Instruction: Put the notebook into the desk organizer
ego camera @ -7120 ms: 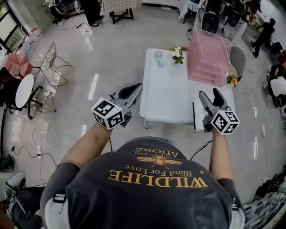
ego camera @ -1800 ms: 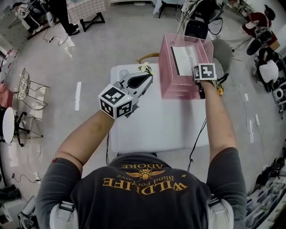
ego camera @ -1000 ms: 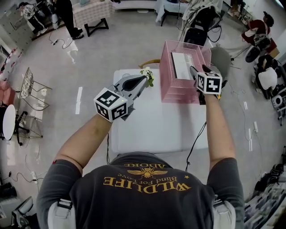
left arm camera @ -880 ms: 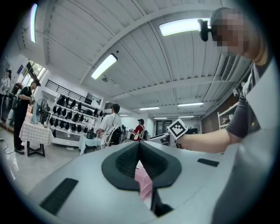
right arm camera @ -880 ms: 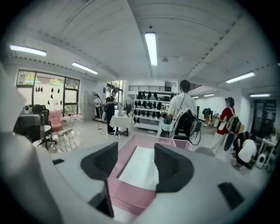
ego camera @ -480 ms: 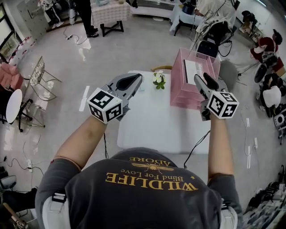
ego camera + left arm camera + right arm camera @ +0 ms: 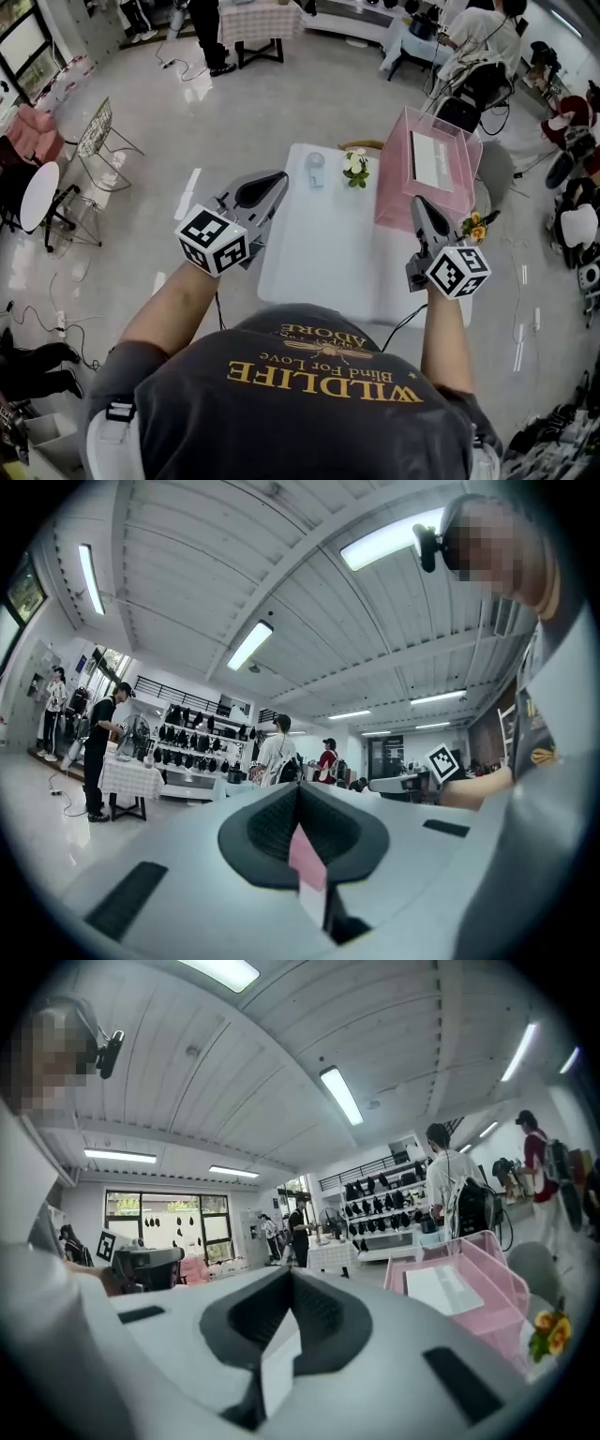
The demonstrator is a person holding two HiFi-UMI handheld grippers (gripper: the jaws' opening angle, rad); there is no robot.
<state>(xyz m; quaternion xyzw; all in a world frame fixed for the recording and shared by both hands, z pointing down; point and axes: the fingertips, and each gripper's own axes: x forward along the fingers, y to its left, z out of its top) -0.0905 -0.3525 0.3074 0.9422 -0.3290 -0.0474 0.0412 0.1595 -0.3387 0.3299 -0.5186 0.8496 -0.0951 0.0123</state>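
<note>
The white notebook [image 7: 433, 161] lies flat in the top tray of the pink desk organizer [image 7: 410, 202] at the table's far right corner. In the right gripper view the notebook [image 7: 446, 1290] shows inside the organizer [image 7: 497, 1314], ahead and to the right. My right gripper [image 7: 419, 212] hangs shut and empty in front of the organizer, apart from it; its jaws [image 7: 289, 1274] meet with nothing between them. My left gripper [image 7: 260, 190] hovers over the table's left edge, tilted upward, jaws [image 7: 298, 789] together and empty.
The white table [image 7: 319, 253] carries a small white flower pot [image 7: 354, 167] and a clear glass object [image 7: 314, 169] at its far end. Yellow flowers [image 7: 476, 228] stand beside the organizer. Chairs, cables and people fill the room around.
My right gripper pulled back from the organizer toward the body and its jaws closed. The notebook stays in the top tray. The left gripper dropped slightly to the left.
</note>
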